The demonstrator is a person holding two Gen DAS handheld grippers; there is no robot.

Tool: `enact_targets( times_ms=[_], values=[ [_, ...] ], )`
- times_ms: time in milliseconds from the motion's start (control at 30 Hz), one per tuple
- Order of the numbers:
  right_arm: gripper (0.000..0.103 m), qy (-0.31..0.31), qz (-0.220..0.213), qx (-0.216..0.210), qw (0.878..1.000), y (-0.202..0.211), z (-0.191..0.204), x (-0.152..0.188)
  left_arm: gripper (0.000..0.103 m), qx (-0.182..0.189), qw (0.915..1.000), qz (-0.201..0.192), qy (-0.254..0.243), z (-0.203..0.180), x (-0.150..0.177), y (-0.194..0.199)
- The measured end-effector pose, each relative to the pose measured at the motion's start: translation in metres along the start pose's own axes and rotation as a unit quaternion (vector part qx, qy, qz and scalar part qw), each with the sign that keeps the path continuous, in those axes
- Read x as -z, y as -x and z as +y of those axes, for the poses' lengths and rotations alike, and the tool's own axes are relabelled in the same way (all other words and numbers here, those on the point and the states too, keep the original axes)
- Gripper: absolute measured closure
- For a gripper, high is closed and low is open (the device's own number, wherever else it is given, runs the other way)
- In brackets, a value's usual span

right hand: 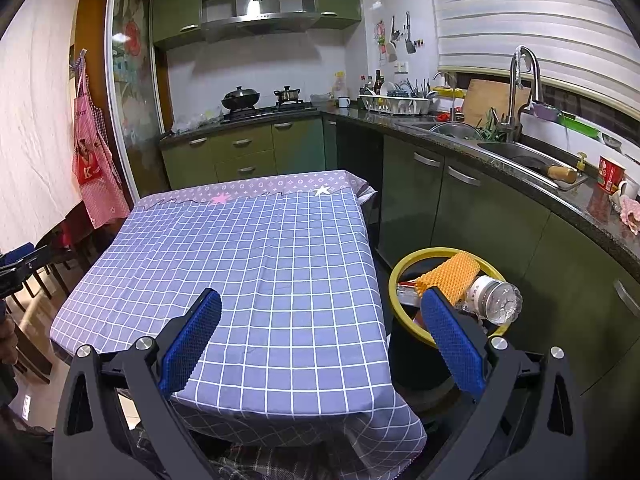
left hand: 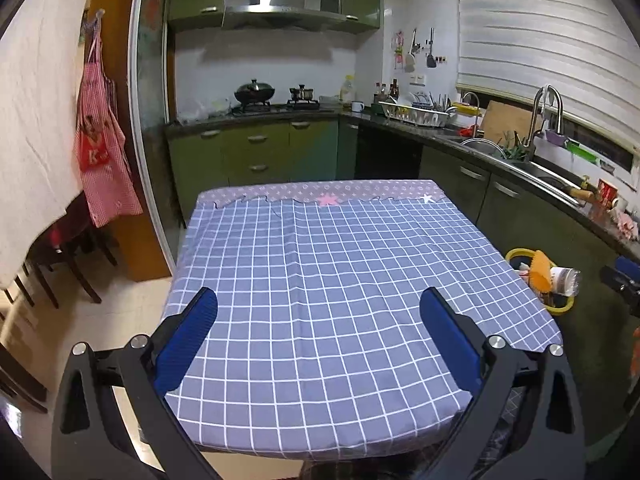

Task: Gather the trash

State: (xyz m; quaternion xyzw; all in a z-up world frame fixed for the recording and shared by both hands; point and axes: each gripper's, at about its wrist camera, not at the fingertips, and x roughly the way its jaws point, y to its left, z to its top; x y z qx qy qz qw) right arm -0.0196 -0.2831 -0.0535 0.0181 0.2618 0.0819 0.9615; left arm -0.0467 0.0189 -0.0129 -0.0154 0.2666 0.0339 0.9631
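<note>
A yellow-rimmed black trash bin (right hand: 400, 264) stands on the floor to the right of the table; it also shows in the left wrist view (left hand: 516, 254). In it lie an orange honeycomb sleeve (right hand: 452, 272), a clear plastic bottle (right hand: 498, 300) and a flat box (right hand: 406, 292). My left gripper (left hand: 319, 304) is open and empty above the near part of the checked tablecloth (left hand: 320, 264). My right gripper (right hand: 320, 308) is open and empty over the table's near right edge, its right finger (right hand: 450, 336) in front of the bin.
The table with the blue checked cloth (right hand: 260, 248) fills the middle. Green cabinets, a stove with pots (left hand: 256, 94), a dish rack (left hand: 416, 114) and a sink with a tap (left hand: 548, 120) line the back and right. Chairs (left hand: 60, 252) and a pink apron (left hand: 102, 152) are at left.
</note>
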Motion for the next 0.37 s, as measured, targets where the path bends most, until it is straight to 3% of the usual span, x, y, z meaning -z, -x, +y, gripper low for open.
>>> enact_targets(
  times_ms=[367],
  values=[
    [0.005,0.0,0.009,-0.003,1.0,-0.01,-0.001,-0.002,0.007,-0.014,0.9999,0.01,0.0,0.004,-0.005,-0.01]
  ],
)
